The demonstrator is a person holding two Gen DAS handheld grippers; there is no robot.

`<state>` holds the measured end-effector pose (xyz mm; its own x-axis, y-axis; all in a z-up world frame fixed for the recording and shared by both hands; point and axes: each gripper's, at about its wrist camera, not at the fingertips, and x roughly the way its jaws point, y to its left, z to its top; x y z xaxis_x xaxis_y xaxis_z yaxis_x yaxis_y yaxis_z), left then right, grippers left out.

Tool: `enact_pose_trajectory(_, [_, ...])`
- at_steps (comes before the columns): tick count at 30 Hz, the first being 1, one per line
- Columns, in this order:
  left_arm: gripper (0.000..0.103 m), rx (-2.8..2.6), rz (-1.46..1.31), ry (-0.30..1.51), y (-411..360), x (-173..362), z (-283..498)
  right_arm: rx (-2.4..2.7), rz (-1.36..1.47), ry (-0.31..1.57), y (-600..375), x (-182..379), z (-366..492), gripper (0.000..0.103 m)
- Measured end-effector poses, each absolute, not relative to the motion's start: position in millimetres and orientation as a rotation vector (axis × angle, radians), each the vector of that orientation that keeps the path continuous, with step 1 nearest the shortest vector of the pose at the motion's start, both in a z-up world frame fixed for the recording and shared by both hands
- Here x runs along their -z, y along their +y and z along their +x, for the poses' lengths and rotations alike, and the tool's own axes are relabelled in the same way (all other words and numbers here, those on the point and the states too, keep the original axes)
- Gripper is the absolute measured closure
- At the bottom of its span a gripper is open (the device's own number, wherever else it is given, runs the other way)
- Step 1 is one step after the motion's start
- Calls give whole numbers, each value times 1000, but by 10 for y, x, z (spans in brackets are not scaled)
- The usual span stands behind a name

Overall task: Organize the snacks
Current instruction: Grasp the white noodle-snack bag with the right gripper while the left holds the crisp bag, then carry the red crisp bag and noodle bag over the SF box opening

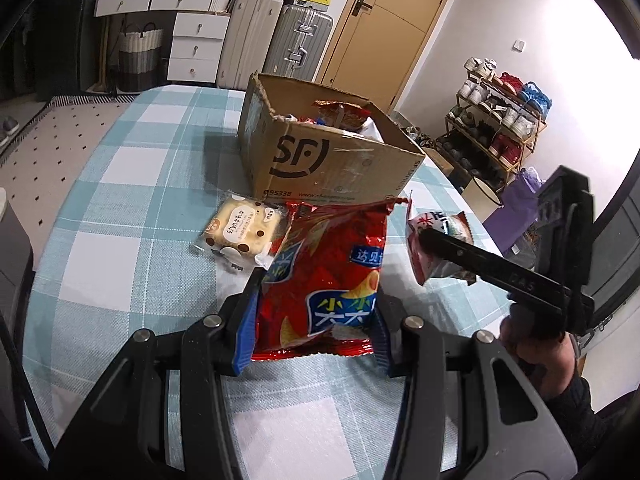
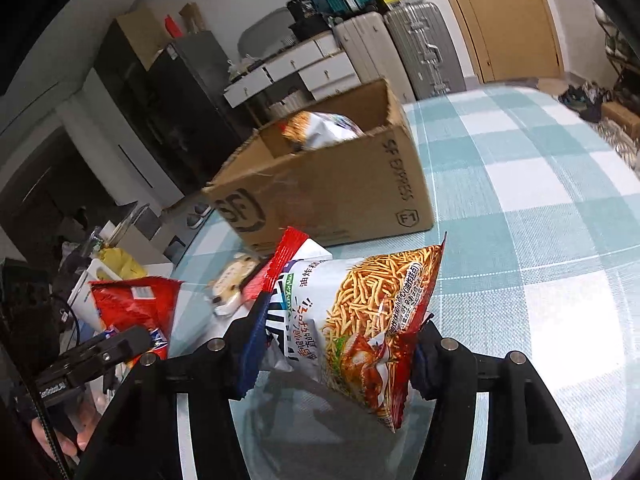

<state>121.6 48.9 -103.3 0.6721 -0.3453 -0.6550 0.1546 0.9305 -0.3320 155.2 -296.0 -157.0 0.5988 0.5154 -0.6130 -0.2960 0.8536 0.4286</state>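
1. Red chip bag (image 1: 324, 276) is pinched in my left fingers (image 1: 318, 300), above the desk (image 1: 120, 208).
2. My right fingers (image 2: 340, 354) pinch the noodle-snack bag (image 2: 360, 320).
3. Next, I judge, both go into the cardboard box (image 1: 320, 160).

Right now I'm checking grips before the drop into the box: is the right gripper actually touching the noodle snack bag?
Touching. The right wrist view shows the right gripper with both pads pressed against the noodle snack bag.
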Motion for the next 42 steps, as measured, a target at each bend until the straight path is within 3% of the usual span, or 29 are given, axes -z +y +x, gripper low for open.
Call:
enact_pose_trajectory(22, [60, 276, -146, 725, 183, 526, 1103, -547, 285, 668, -3086, 932, 912, 44])
enact_pose_trajectory(42, [59, 318, -109, 692, -4, -53, 1876, -553, 210, 589, -3110, 329, 1270, 44])
